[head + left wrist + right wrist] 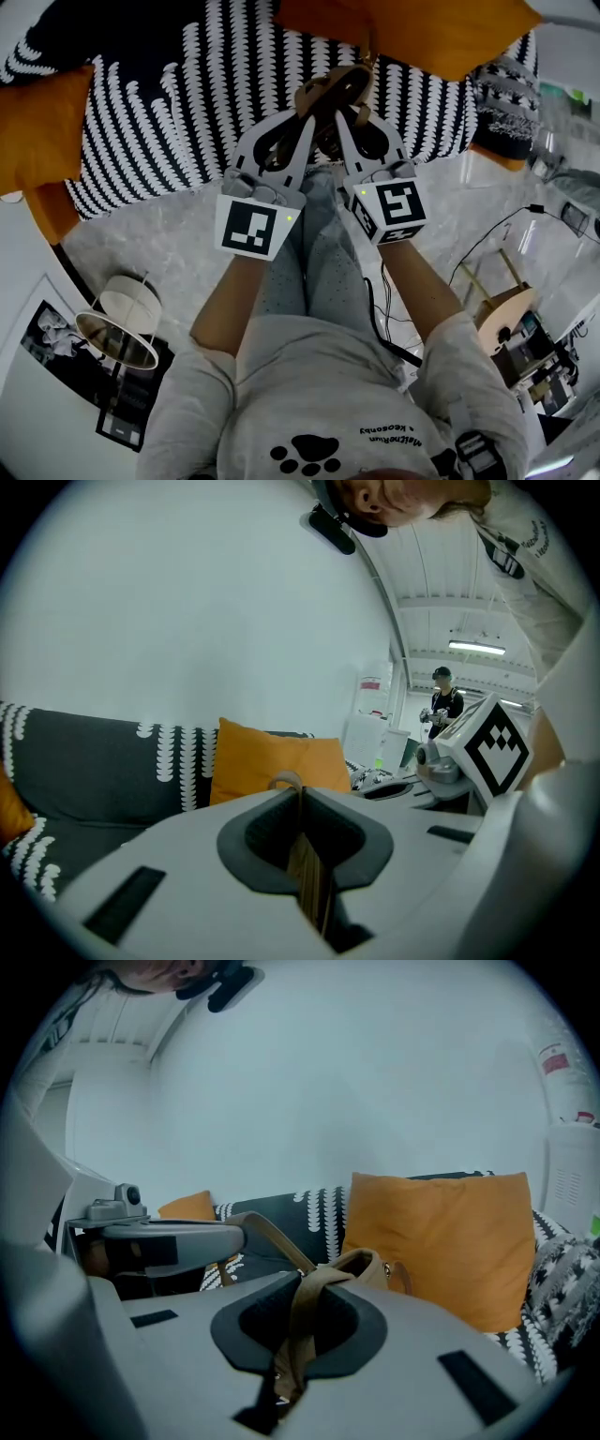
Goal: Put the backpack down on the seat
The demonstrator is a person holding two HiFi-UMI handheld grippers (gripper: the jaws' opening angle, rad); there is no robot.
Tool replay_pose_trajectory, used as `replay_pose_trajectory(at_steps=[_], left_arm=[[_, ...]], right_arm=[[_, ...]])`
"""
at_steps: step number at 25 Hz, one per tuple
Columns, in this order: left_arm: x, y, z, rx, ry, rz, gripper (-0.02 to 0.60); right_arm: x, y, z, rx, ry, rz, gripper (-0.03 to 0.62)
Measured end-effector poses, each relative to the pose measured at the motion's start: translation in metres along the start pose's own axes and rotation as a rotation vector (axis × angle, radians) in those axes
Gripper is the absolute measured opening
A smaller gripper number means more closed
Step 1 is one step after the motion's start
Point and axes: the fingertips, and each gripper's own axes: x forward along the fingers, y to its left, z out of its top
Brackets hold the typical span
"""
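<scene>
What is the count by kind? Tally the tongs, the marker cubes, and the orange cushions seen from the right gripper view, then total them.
Tongs: 2 (left tongs, right tongs)
Marker cubes: 2 (left cube, right cube)
Orange cushions: 2 (large cushion, small cushion)
Total: 6

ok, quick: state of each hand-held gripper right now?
Left hand-held gripper: closed, gripping a flat tan backpack strap.
Right hand-held gripper: closed, gripping another flat tan strap.
</scene>
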Motion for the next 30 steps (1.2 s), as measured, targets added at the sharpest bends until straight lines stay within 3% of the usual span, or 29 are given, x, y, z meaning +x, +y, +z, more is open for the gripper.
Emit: replay_pose_trajectory(at_steps=[4,12,18,23,30], left_arm=[[0.008,0.011,-0.005,-0.008,0.023,-0.002,0.026],[0.032,0.022,-0.05,0.002,0.079,0.004,0.026],[0.016,0.031,-0.041,-0.039,0.131,0.007,0.026],[0.018,0.04,-0.03,-0.024,0.181,0.01,0.026],[0.029,0.032,-0.079,-0.038,0.221,0.015,0.026]], right_arm=[[0.011,-0.003,-0.001,-0.004,0.04,-0.014,0.043],[0.04,-0.024,-0.043,0.021,0.093,-0.028,0.043],[0.044,-0.009,-0.029,0.012,0.129,-0.042,0.043],[0.052,-0.011,-0.017,0.01,0.157,-0.046,0.043],[0.059,-0.029,-0.066,0.042,0.214,-0.056,0.043]])
